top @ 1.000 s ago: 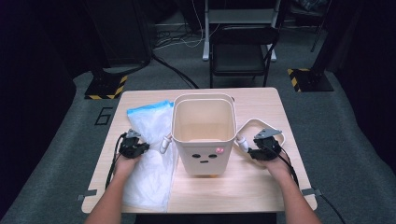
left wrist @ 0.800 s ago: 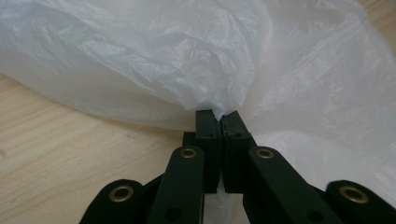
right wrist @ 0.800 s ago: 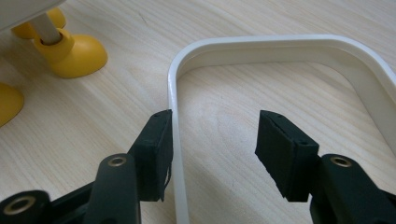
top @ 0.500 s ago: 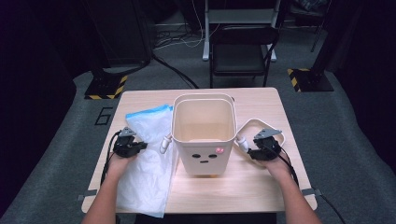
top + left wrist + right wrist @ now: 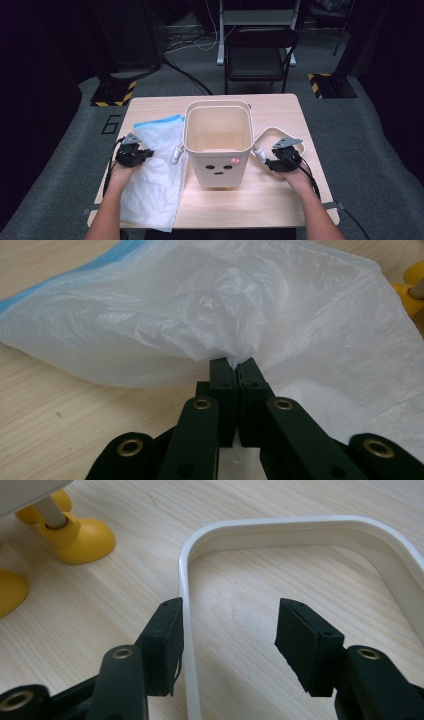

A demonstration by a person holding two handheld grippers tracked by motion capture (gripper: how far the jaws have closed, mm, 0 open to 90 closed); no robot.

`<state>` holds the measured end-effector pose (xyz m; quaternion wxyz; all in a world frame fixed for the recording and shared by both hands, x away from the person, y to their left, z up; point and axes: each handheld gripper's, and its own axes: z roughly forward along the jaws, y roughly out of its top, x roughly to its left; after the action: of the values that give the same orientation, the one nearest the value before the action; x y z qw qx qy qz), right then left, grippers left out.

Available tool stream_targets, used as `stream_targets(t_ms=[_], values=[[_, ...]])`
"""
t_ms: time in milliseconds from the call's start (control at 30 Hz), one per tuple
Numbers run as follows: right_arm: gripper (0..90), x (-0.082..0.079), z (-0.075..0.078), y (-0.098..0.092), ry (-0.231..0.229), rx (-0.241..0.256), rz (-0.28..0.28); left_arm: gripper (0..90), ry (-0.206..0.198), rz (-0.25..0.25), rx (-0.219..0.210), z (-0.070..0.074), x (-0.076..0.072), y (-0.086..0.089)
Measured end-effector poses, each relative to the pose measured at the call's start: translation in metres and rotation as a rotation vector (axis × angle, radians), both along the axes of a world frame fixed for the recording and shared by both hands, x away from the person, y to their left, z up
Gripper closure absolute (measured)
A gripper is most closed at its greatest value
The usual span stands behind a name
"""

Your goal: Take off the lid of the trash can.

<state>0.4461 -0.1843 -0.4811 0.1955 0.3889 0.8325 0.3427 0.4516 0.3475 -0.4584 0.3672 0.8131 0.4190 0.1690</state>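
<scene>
- High view: cream bin (image 5: 218, 145) with a drawn face standing mid-table (image 5: 280, 107). White plastic bag (image 5: 152, 175) with a blue edge lying flat just left of bin, its lower end hanging over table's near edge. White ring frame (image 5: 267, 137) lying flat just right of bin. Left gripper (image 5: 134, 156) at bag's left edge, left of bin; right gripper (image 5: 274, 162) at ring frame's near end, right of bin. Dark folding chair (image 5: 260, 55) on floor well beyond bin.
- Left gripper view: jaws pressed together on a pinched fold of plastic bag (image 5: 240, 315), film bunched and lifted just above tips of left gripper (image 5: 236, 365). Blue edge at top left, wood showing under it. Yellow foot (image 5: 414, 290) of bin at right edge.
- Right gripper view: right gripper (image 5: 229, 630) spread wide, straddling one side of ring frame (image 5: 300, 527); left jaw touching or almost touching frame's outer wall, cannot tell which; other jaw inside loop, clear of it. Yellow feet (image 5: 82, 537) of bin at top left.
</scene>
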Motion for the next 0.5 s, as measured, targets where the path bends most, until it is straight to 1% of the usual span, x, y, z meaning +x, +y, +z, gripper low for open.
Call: stream_targets(t_ms=[67,100,333,400,500], values=[[43.6,0.000,0.000,0.000,0.001,0.001,-0.001,87.5,-0.006,-0.002,-0.006,0.003,-0.001,0.001],[43.6,0.000,0.000,0.000,0.001,0.001,0.000,87.5,-0.009,-0.009,0.000,0.005,-0.001,0.002],[43.6,-0.001,0.001,0.000,-0.003,-0.002,0.002,87.6,-0.027,-0.006,-0.031,0.020,-0.003,0.009],[43.6,-0.001,0.002,0.001,-0.007,0.005,-0.004,87.7,-0.029,-0.004,-0.042,0.024,-0.002,0.010],[43.4,-0.002,0.003,0.001,-0.007,0.003,0.002,87.7,-0.034,-0.006,-0.047,0.033,0.001,0.008]])
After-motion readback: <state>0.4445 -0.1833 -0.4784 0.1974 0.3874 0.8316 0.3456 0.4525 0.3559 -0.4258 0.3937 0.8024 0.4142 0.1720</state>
